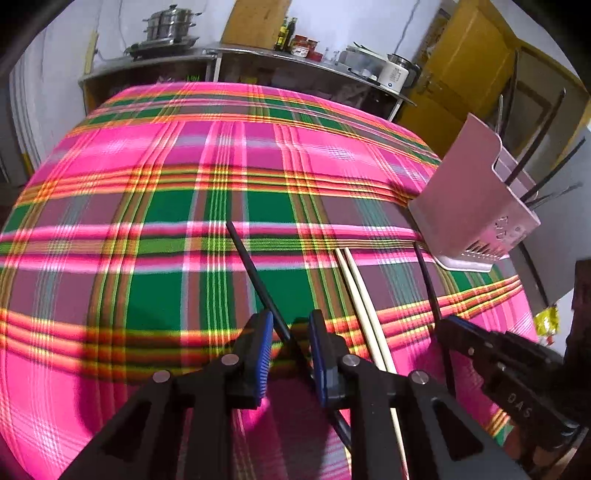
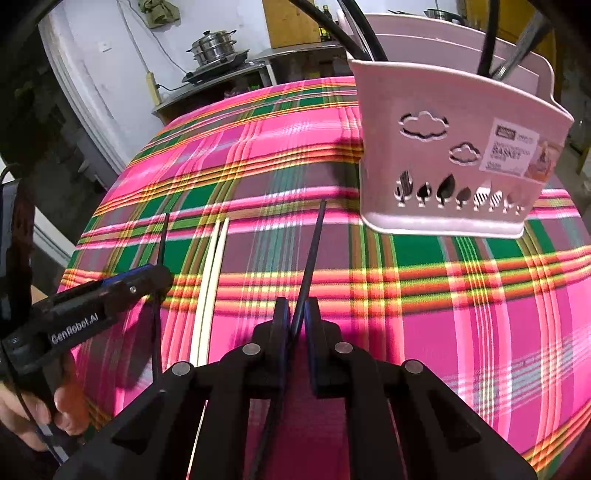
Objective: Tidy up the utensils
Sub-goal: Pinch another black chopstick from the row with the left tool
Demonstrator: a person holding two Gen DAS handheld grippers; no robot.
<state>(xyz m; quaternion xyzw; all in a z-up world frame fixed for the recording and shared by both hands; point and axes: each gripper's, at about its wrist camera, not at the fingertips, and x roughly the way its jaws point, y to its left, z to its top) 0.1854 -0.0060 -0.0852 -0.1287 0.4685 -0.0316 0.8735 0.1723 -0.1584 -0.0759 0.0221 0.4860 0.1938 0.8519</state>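
Note:
A black chopstick (image 1: pixel 255 273) lies on the plaid cloth between the jaws of my left gripper (image 1: pixel 291 325), which stands open around it. A pair of pale chopsticks (image 1: pixel 360 295) lies just to its right, also in the right wrist view (image 2: pixel 212 273). My right gripper (image 2: pixel 297 314) is shut on a second black chopstick (image 2: pixel 314 251), pointing toward the pink utensil basket (image 2: pixel 443 155). The basket (image 1: pixel 469 199) holds several dark utensils. My left gripper (image 2: pixel 147 277) shows at left in the right wrist view, my right gripper (image 1: pixel 447 325) at right in the left wrist view.
The table is covered by a pink and green plaid cloth (image 1: pixel 184 184). Behind it stands a metal counter (image 1: pixel 221 55) with steamer pots (image 1: pixel 170 26), bottles and a rice cooker (image 1: pixel 397 74). A yellow door (image 1: pixel 472 74) is at the back right.

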